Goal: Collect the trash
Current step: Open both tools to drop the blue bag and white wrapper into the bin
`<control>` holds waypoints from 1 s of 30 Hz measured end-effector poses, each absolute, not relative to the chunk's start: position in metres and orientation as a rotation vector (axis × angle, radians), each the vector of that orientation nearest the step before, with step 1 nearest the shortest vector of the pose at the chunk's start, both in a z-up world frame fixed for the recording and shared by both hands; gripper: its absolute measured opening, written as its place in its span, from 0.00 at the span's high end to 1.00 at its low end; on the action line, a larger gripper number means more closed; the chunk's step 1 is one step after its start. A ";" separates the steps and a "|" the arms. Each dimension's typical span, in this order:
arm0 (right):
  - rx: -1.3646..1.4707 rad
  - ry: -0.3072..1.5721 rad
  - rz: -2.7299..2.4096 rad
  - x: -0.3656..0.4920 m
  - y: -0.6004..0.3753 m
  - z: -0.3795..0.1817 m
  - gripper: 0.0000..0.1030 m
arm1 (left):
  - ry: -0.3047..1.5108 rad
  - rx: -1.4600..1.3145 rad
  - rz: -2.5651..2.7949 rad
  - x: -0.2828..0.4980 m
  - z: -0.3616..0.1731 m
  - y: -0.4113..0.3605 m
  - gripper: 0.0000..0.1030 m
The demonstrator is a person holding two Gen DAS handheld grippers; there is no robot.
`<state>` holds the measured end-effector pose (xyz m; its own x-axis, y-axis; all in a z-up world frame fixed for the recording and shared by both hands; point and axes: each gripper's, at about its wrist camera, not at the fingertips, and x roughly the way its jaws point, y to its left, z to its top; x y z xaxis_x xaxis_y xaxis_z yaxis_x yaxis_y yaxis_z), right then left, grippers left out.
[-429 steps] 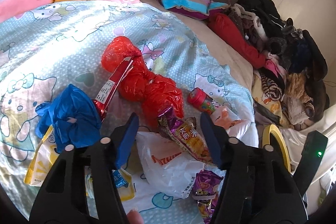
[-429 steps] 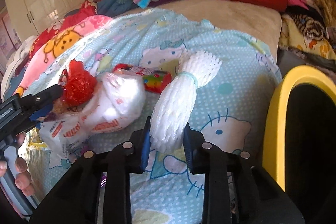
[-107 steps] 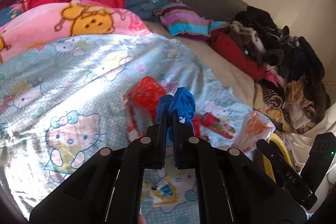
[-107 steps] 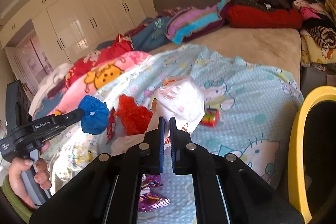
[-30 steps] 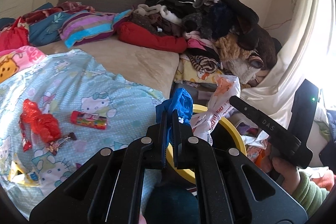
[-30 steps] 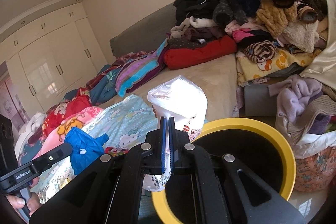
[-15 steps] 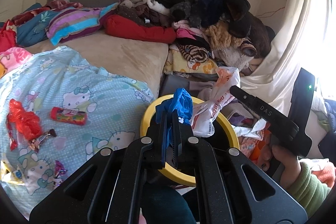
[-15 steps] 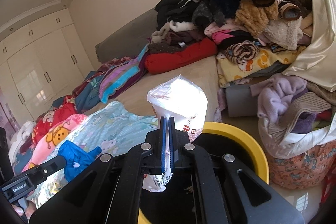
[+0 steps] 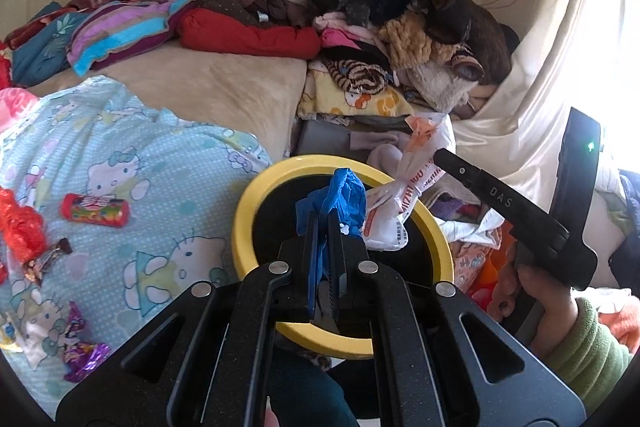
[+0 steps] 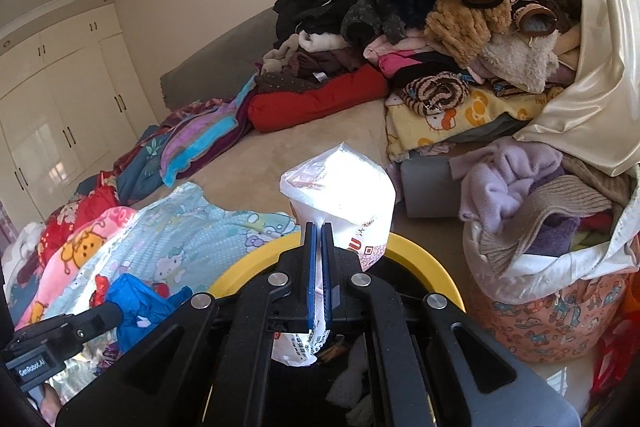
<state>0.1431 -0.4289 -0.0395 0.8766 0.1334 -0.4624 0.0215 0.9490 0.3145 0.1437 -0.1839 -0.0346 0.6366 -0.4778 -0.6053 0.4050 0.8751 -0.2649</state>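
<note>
— Left wrist view first: left gripper (image 9: 325, 223), black plastic, blue pads pinched tight on a crumpled blue plastic bag (image 9: 336, 201), thin and glossy, bunched into a ragged knot above the fingertips.

— And under it?

— Round bin with a thick yellow rim (image 9: 244, 227) and a black inside, standing just beside the bed's edge. Blue bag held over the bin's mouth. Next to it, right gripper (image 9: 438, 157) reaching in from the right, clamped on a white crinkled plastic bag with orange print (image 9: 394, 215), twisted at the neck, also over the rim.

— Right wrist view?

— Same white bag (image 10: 340, 195), puffed and translucent, nipped between narrow blue pads of the right gripper (image 10: 319, 267); loose tail hanging below the jaws into the dark bin. Yellow rim (image 10: 432, 263) curving behind.

— Left on the bed?

— Light blue cartoon-cat quilt (image 9: 160, 195), soft and wrinkled, with a short red candy tube (image 9: 95, 209), a scrunched red plastic bag (image 9: 20, 231), a dark twisted sweet wrapper (image 9: 46, 261) and a shiny purple foil wrapper (image 9: 84, 351) lying well apart from the bin.

— Background?

— Heap of fuzzy, knitted and fleecy clothes (image 9: 380, 7) stacked against the wall.
</note>
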 end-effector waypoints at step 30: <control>0.332 0.576 0.031 0.153 -0.441 -0.070 0.66 | 0.834 -0.111 -0.522 0.169 -0.082 -0.208 0.62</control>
<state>0.1533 -0.4412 -0.0702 0.8398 0.1212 -0.5293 0.0631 0.9464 0.3168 0.1687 -0.2083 -0.0822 0.5540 -0.4834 -0.6778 0.3982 0.8688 -0.2942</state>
